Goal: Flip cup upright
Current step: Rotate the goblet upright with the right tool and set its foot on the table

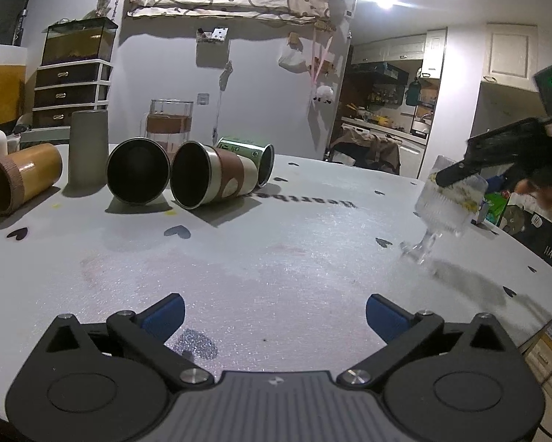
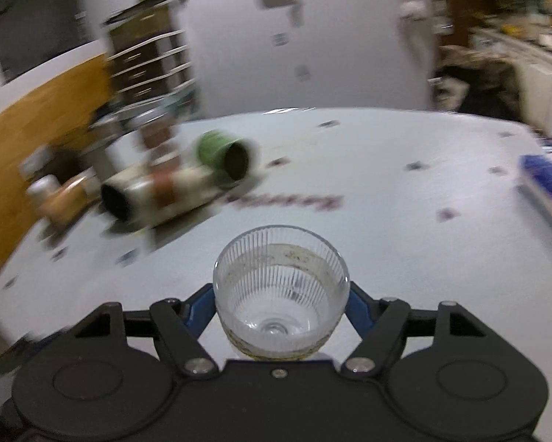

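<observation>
Right gripper (image 2: 281, 304) holds the ribbed glass goblet (image 2: 281, 287) tilted above the table (image 1: 276, 258).

Its fingers close on the bowl; the left gripper (image 1: 275, 311) is wide open, empty. The smooth glass may slip, or its foot land crooked and topple.

Stemmed glass cup (image 2: 281, 294): clear, vertically ribbed bowl, short stem, round foot. A faint yellowish floral print runs around the bowl, with a thin yellow-brown band low on the bowl wall. Interior appears empty. In the right wrist view the mouth faces toward the camera and slightly up, the stem base visible through the bottom of the bowl. In the left wrist view the cup (image 1: 446, 202) is tilted, rim up and leaning right, foot lowest and at or just above the white tabletop; contact cannot be told, as the foot is blurred. It sits near the right edge, well apart from the lying cups.
</observation>
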